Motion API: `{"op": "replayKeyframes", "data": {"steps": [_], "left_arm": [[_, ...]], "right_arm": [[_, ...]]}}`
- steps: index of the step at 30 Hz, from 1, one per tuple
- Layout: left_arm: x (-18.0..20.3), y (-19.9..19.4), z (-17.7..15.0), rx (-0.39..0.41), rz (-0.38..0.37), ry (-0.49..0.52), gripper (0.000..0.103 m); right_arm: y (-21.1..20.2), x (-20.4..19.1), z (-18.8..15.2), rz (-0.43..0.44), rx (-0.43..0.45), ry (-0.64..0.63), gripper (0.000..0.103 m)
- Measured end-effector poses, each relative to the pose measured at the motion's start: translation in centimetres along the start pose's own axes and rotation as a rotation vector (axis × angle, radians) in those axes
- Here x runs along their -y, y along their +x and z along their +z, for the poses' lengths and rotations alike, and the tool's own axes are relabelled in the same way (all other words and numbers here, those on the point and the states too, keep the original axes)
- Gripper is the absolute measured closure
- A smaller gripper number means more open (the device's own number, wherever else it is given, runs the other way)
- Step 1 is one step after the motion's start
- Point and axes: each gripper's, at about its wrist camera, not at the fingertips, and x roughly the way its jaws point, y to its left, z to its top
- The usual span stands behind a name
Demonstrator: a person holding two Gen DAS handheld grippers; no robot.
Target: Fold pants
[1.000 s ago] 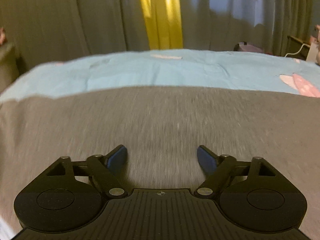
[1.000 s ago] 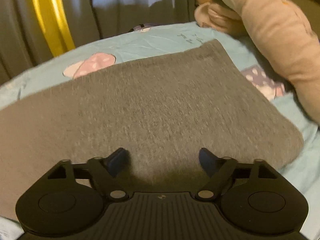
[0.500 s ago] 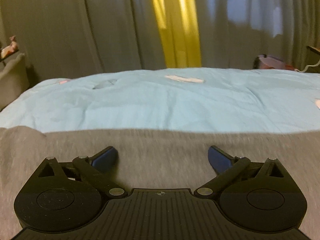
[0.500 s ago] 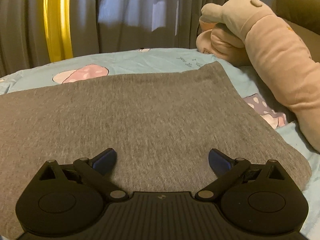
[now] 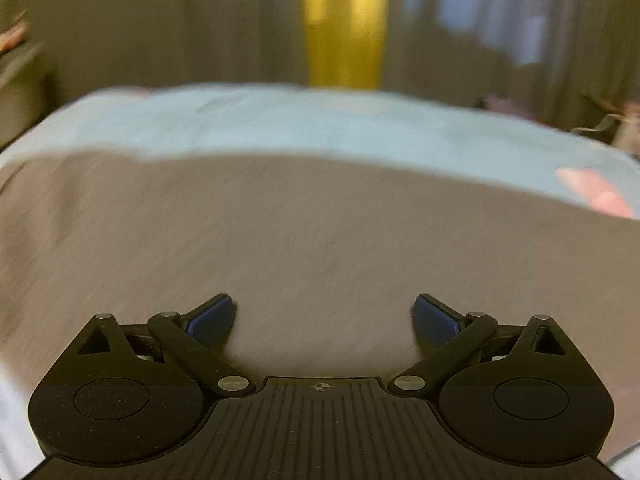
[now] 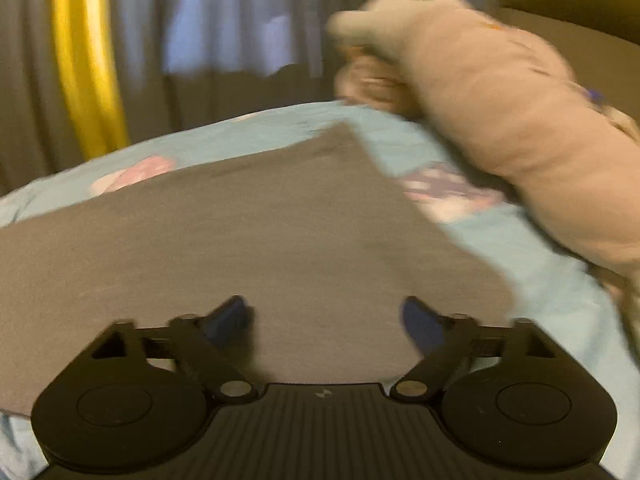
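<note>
Left wrist view, far left: blurred dark furniture (image 5: 20, 80) against grey-brown curtains (image 5: 180, 20). At centre top, a yellow curtain strip (image 5: 344, 20). Below it, a light blue bedsheet (image 5: 320, 128) spanning the frame, with a pink printed patch (image 5: 596, 192) at its right edge. Nearer the camera, grey pants (image 5: 300, 240) lying flat on the sheet, filling the middle of the view from edge to edge. At bottom, left gripper (image 5: 323, 320) over the grey fabric, jaws spread wide, blue pads (image 5: 212, 318) well apart, nothing pinched between them, only cloth showing underneath; contact with the cloth cannot be told.

Right wrist view, blurred, far left: the yellow strip (image 6: 84, 60) again, then pale curtains (image 6: 240, 20) with light behind. Below, the blue sheet (image 6: 260, 128) with a pink print (image 6: 136, 172). Across the middle, the pants (image 6: 240, 240) as a flat grey panel, far corner pointing up towards centre, right edge running down to a rounded corner near the lower right. At bottom, right gripper (image 6: 324, 320) above the near edge of the fabric, jaws closing but apart, blue pads (image 6: 228, 320) not pressing on anything, cloth seen beneath the gap. To the right, a second printed patch (image 6: 444, 192) on the sheet, and beyond it a long pinkish plush toy (image 6: 500, 112) lying along the bed's right side, apart from the pants.
</note>
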Motion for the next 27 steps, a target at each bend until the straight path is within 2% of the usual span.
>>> {"op": "replayKeyframes", "data": {"steps": [1, 2, 3, 6, 7, 9, 12, 15, 16, 19, 23, 26, 27], "left_arm": [[-0.7, -0.1, -0.3, -0.016, 0.057, -0.038, 0.002], [-1.3, -0.4, -0.3, -0.017, 0.110, -0.078, 0.002], [-2.0, -0.9, -0.2, -0.007, 0.129, -0.132, 0.002], [-3.2, -2.0, -0.4, 0.000, 0.111, -0.267, 0.002], [-3.2, -2.3, -0.6, 0.005, 0.111, -0.283, 0.002], [-3.0, -2.9, -0.8, 0.012, 0.116, -0.272, 0.002], [-2.6, -3.1, -0.8, 0.006, 0.098, -0.255, 0.002], [-2.2, -3.1, -0.8, -0.008, 0.098, -0.234, 0.002], [-2.1, -3.2, -0.9, -0.009, 0.100, -0.226, 0.002], [-2.0, -3.1, -1.0, -0.018, 0.110, -0.220, 0.002], [-2.0, -3.0, -1.0, -0.028, 0.124, -0.218, 0.002], [-1.8, -2.9, -1.0, -0.030, 0.134, -0.209, 0.002], [-1.8, -2.8, -1.0, -0.030, 0.135, -0.208, 0.002]], "right_arm": [[-0.4, 1.0, 0.0, -0.023, 0.004, 0.039, 0.050], [-0.9, 2.4, 0.1, -0.056, 0.000, 0.098, 0.057], [-1.2, 3.6, 0.2, -0.065, -0.008, 0.155, 0.067], [-2.6, 6.8, 0.4, -0.009, 0.000, 0.349, 0.068], [-3.0, 7.5, 0.4, -0.003, 0.005, 0.404, 0.065], [-3.5, 9.1, 0.2, 0.007, 0.007, 0.545, 0.061], [-3.4, 11.4, -1.0, 0.135, -0.024, 0.738, 0.062], [-3.0, 12.6, -2.2, 0.217, -0.036, 0.843, 0.062], [-2.8, 12.6, -2.6, 0.244, -0.036, 0.871, 0.062], [-1.6, 13.3, -3.3, 0.239, -0.068, 0.925, 0.064], [-0.8, 14.0, -4.0, 0.278, -0.065, 0.986, 0.066], [-0.2, 14.1, -3.7, 0.284, -0.059, 0.982, 0.066], [-0.1, 13.9, -3.6, 0.285, -0.054, 0.964, 0.073]]}}
